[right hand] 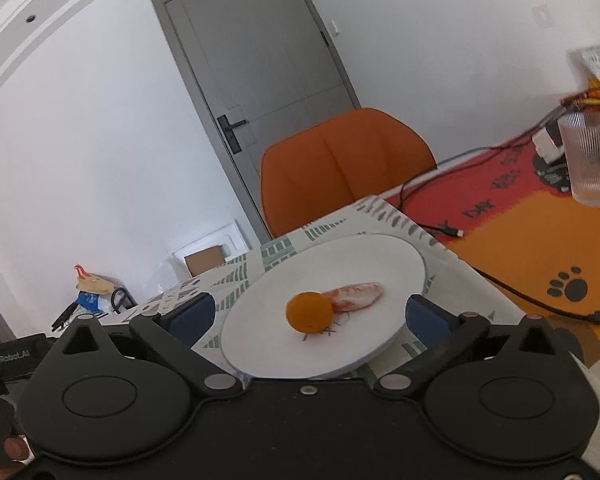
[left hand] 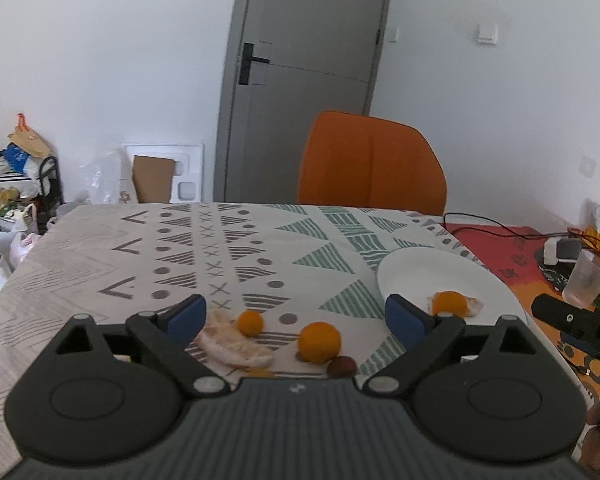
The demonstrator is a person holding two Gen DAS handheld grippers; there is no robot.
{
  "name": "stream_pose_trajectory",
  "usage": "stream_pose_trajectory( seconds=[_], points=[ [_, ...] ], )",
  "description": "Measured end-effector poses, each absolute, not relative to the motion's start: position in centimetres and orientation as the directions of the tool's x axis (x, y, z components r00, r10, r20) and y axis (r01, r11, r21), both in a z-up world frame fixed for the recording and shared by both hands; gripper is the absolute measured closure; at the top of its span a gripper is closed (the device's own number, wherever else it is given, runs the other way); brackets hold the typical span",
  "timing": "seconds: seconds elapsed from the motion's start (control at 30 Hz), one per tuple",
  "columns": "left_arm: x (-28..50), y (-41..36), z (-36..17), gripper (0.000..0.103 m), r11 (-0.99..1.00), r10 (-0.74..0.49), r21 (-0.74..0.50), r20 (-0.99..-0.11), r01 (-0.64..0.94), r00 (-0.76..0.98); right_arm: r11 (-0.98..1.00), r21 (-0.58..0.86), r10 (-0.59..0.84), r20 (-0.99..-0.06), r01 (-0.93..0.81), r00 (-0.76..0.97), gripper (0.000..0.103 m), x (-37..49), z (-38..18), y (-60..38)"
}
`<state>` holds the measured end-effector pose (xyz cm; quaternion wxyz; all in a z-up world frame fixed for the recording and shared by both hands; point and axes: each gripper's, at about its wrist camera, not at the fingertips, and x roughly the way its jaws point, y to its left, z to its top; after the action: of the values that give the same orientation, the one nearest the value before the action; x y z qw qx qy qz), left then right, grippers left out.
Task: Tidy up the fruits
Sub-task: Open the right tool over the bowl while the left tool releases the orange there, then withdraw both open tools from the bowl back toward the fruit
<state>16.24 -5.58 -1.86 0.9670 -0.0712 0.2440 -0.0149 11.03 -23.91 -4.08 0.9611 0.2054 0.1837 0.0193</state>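
Observation:
My left gripper (left hand: 296, 316) is open and empty above the patterned tablecloth. Between its fingers lie a large orange (left hand: 319, 342), a smaller orange (left hand: 250, 323), a pale peeled fruit piece (left hand: 232, 344) and a dark red fruit (left hand: 341, 367). A white plate (left hand: 420, 276) at the right holds an orange (left hand: 448, 303) on a pale piece. My right gripper (right hand: 310, 314) is open and empty, its fingers either side of the plate (right hand: 268, 344), which holds the orange (right hand: 309, 312) and a pinkish peeled piece (right hand: 358, 295).
An orange chair (left hand: 370, 162) stands at the table's far edge, with a grey door (left hand: 304, 72) behind. At the right, on a red and orange mat (right hand: 520, 248), are a ribbed glass (right hand: 590, 158), black cables (right hand: 512, 292) and a charger. Bags and clutter (left hand: 12, 200) sit at the left.

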Motion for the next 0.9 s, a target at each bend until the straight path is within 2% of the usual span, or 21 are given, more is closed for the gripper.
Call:
stream_pose_trajectory(
  seconds=[0.67, 0.9],
  points=[
    [10.0, -0.9, -0.1, 0.007, 0.982, -0.001, -0.168, -0.442, -0.081, 0.897, 0.931, 0.358, 0.191, -0.325, -0.067, 0.926, 0.000, 9.1, -1.1, -19.7],
    [9.1, 0.5, -0.8, 0.007, 0.976, -0.005, -0.195, -0.465, -0.097, 0.885, 0.934, 0.334, 0.252, -0.360, -0.128, 0.898, 0.000, 9.0, -1.1, -17.7]
  ],
)
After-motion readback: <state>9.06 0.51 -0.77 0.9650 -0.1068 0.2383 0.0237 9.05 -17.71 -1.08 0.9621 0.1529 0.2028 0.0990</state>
